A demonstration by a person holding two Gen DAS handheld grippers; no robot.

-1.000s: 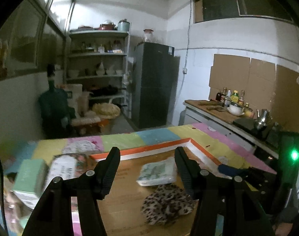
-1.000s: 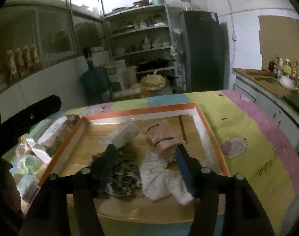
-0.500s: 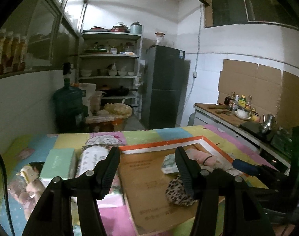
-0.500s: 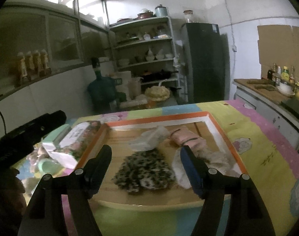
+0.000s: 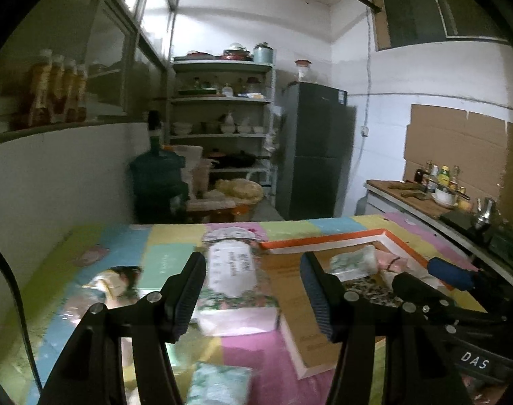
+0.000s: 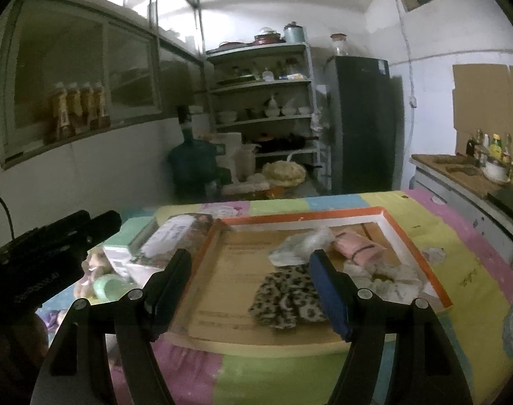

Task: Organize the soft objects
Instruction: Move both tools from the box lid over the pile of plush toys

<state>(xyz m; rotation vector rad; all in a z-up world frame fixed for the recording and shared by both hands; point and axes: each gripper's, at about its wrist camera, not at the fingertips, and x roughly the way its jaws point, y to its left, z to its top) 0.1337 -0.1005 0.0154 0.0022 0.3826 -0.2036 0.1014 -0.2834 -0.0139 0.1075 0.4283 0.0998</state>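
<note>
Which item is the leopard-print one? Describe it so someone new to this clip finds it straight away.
Start at the shallow orange-rimmed cardboard tray on the patchwork-coloured tablecloth. Near the tray's front edge lies the leopard-print cloth, a crumpled dark-spotted bundle. Behind it are a pale plastic packet and a pink item, beside it white fabric; only it is spotted.

Each camera sits on its own hand-held gripper and looks forward and a little down, close over the bench (image 5: 249, 347). Both see the orange-edged tray (image 6: 425, 263) (and the shelves (image 6: 263, 81) far behind it).
</note>
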